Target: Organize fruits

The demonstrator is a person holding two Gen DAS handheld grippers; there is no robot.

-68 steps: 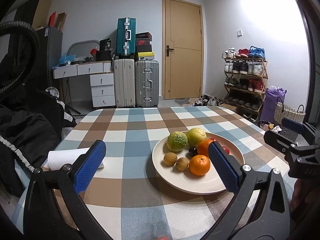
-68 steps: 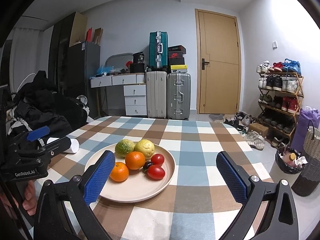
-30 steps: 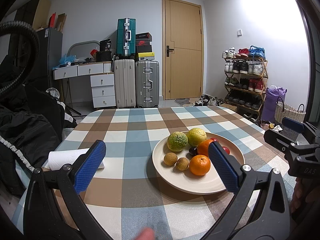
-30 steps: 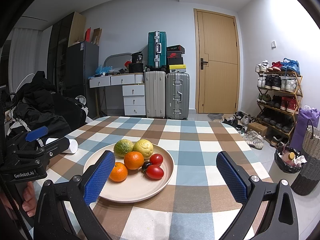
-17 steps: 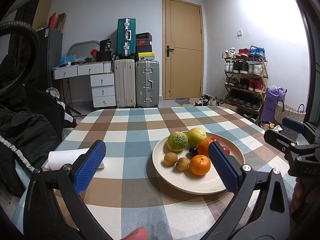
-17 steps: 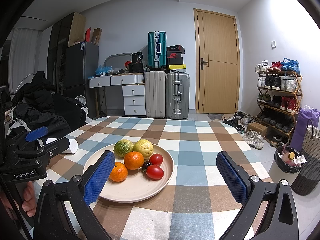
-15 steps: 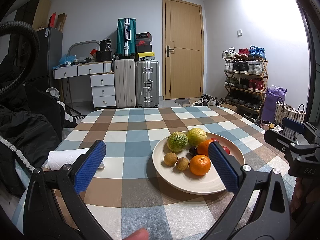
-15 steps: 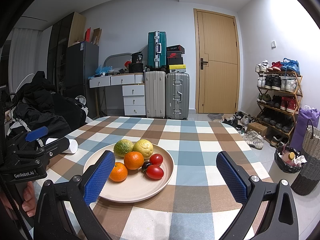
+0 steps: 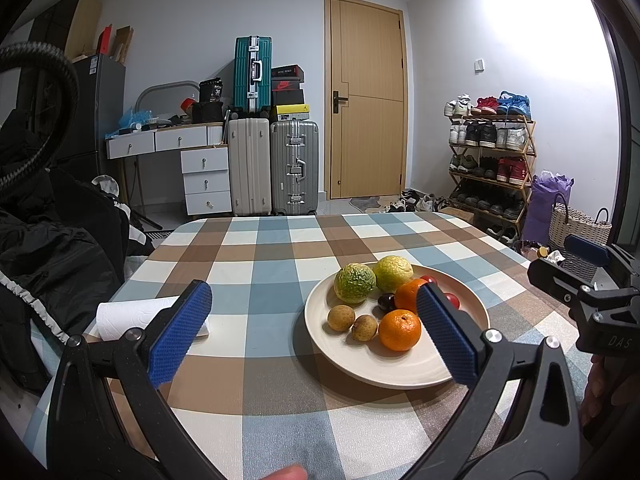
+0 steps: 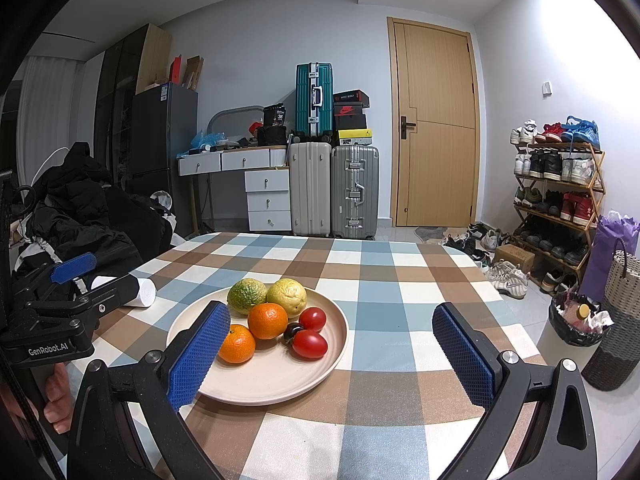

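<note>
— Fruits [image 9: 394, 304] sit piled on the cream plate [image 9: 470, 354] on our checked counter [image 9: 256, 276]. Only the left view shows the two small brown ones [image 9: 352, 322]; the right view shows two red tomatoes [image 10: 311, 335] plainly.

— Our left hand-held gripper [image 9: 312, 334] is spread wide, empty, with the plate just ahead and to its right. Our right hand-held gripper [image 10: 330, 354] is also released; the plate lies by its left finger.

— We read "GenRobot.AI" on the left tool, and "DAS" on the right.
</note>
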